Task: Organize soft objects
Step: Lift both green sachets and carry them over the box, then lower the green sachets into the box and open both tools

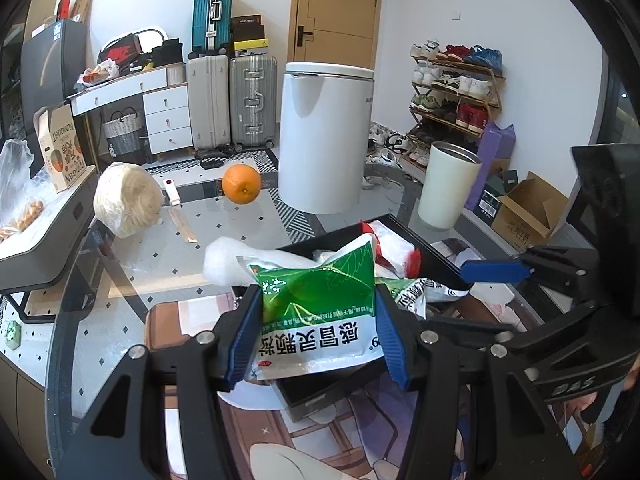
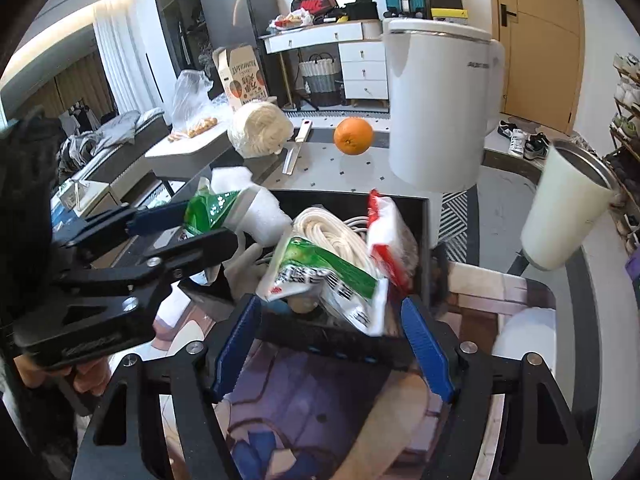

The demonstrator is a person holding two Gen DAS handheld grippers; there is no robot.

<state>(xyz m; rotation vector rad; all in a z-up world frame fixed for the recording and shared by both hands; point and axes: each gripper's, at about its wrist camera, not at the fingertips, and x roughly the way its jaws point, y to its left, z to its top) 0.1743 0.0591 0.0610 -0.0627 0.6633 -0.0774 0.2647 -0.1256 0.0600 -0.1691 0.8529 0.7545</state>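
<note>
Tabletop [image 1: 132,248] carries a black bin [image 2: 424,236]. Above the bin's near edge, the left hand-held gripper [image 1: 316,324] is clenched on a green-and-white packet [image 1: 320,308]. Right hand-held gripper [image 2: 334,340] is released, just before the bin, where another green packet [image 2: 332,280] lies.

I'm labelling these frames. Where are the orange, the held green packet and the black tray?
orange [image 1: 241,183]: left wrist view, middle of its peel.
green packet [image 1: 320,300]: left wrist view, green printed face between the left gripper's jaws.
black tray [image 2: 352,200]: right wrist view, far inner wall.
</note>
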